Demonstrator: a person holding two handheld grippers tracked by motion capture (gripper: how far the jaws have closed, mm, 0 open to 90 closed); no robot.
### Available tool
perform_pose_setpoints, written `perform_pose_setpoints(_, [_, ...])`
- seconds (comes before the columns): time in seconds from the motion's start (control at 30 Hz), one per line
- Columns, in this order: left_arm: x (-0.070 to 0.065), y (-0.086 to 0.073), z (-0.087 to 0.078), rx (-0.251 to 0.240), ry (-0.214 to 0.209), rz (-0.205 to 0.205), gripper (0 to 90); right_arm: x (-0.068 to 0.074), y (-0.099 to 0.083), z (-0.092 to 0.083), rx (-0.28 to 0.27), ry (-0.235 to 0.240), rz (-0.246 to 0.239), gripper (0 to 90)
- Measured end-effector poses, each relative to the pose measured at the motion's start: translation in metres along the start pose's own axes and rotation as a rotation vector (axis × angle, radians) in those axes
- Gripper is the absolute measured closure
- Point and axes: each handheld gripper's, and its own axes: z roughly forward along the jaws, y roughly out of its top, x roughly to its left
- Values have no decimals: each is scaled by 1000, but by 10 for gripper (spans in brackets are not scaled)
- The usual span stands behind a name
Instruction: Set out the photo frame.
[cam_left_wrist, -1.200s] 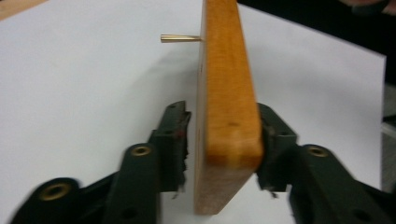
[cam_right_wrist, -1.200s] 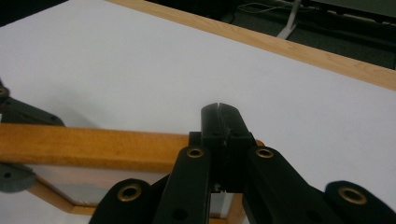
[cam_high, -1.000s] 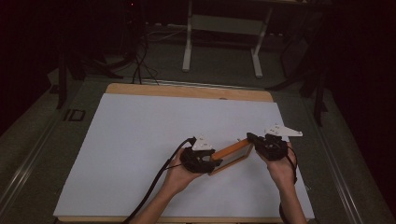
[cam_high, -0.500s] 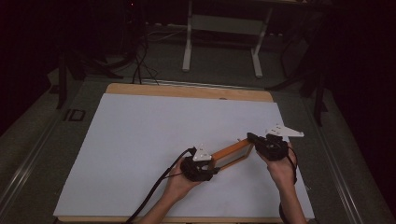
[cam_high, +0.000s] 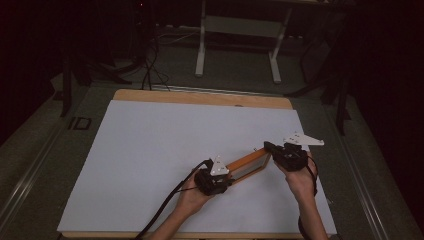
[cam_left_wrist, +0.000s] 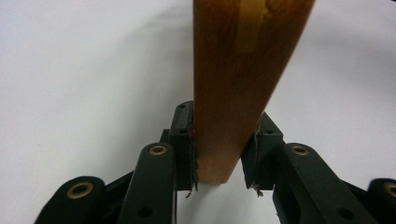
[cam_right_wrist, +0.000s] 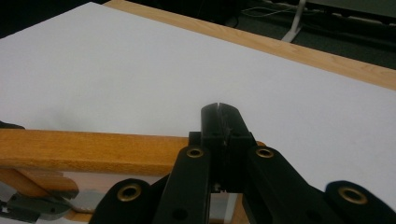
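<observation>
A person at a white-topped counter (cam_high: 150, 150) steadies a wooden frame (cam_high: 248, 162) between two tools, lower right of centre in the high view. The left hand-held gripper (cam_high: 226, 181) has just been closing, and its own view shows both pads pressed against the frame's narrow wooden end (cam_left_wrist: 233, 93), clenched on it with little overlap near the corner. The right hand-held gripper (cam_high: 269, 148) sits at the frame's far corner; in its own view the jaws are squeezed together with only a slit between the tips, the top rail (cam_right_wrist: 93, 151) lying just behind them. What they pinch is hidden, so a true hold there cannot be confirmed. The likely risk: lifted by its ends alone, the frame could twist and slide out of the left pads, or drop at the right.
</observation>
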Motion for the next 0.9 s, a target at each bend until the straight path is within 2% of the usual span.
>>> perform_pose_setpoints(0.1, [1,2,-4,9,-6,3,691,0,0,0,0,2,0,872])
perform_pose_setpoints(0.2, [6,3,-10,7,-31,-23,691,0,1,0,-1,7,-5,856])
perform_pose_setpoints(0.3, [11,4,-17,11,-44,-29,691,3,2,-1,-2,22,-22,828])
perform_pose_setpoints(0.4, [15,7,-26,26,-44,1,691,7,4,-2,0,45,-51,789])
perform_pose_setpoints(0.5, [20,13,-36,45,-42,52,691,10,6,-3,-5,66,-72,739])
perform_pose_setpoints(0.53, [21,15,-39,43,-45,48,691,12,7,-3,-8,73,-78,720])
perform_pose_setpoints(0.63, [28,22,-50,62,-57,83,692,15,10,-5,-2,90,-101,681])
perform_pose_setpoints(0.77, [36,27,-63,73,-72,106,692,18,11,-5,2,117,-129,648])
perform_pose_setpoints(0.9, [41,29,-74,56,-84,104,692,22,12,-3,5,149,-146,627])
